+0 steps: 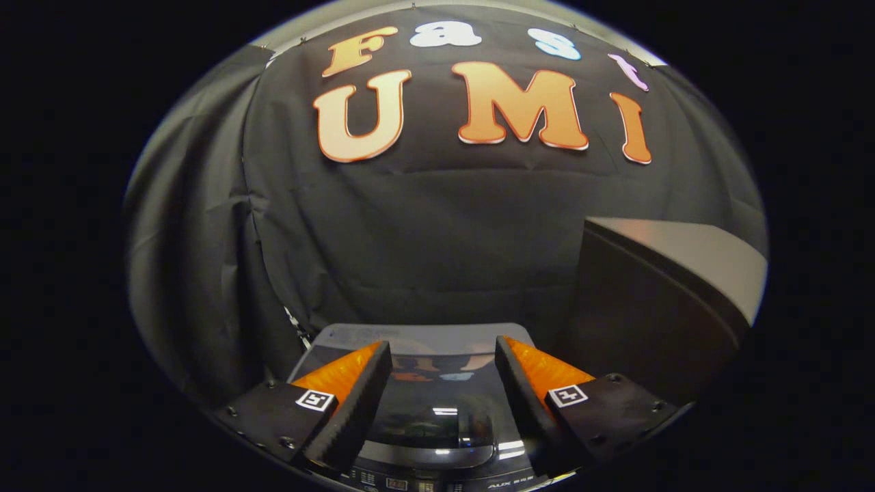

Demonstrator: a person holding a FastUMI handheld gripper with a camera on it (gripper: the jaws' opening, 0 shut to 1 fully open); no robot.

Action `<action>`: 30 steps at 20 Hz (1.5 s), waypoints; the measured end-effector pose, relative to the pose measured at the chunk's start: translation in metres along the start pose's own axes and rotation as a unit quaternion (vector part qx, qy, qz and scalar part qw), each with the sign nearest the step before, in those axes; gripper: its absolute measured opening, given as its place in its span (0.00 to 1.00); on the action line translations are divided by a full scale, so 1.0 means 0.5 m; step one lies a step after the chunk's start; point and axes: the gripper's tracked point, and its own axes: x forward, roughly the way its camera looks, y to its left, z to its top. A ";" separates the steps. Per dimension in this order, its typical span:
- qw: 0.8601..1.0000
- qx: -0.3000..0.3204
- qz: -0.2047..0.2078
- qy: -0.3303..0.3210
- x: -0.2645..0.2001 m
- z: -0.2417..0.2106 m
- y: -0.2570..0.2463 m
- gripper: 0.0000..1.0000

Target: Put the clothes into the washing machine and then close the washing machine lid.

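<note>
The washing machine [437,410] sits low and near, its glossy lid [437,403] shut, below the fingers [443,372], which hang wide apart with nothing between them; a dark box [656,301] stands right.

Scene is reading dim overall; booth wall [437,232] is soaking up light, folds barely showing. Light is coming from above/front: glare streaks are sitting on the glossy washing machine lid [437,410] between the spread fingers of the gripper [443,355]. Fisheye is bending edges hard; dark box [656,301] is curving. Focus is holding fairly sharp mid-pic, softening toward rim.
</note>
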 end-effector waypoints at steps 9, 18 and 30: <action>0.994 -0.018 0.014 -0.108 -0.217 0.272 -0.033 0.98; 0.986 -0.013 -0.012 -0.166 -0.462 0.398 -0.257 0.97; 0.976 -0.031 -0.063 -0.207 -0.737 0.399 -0.571 0.97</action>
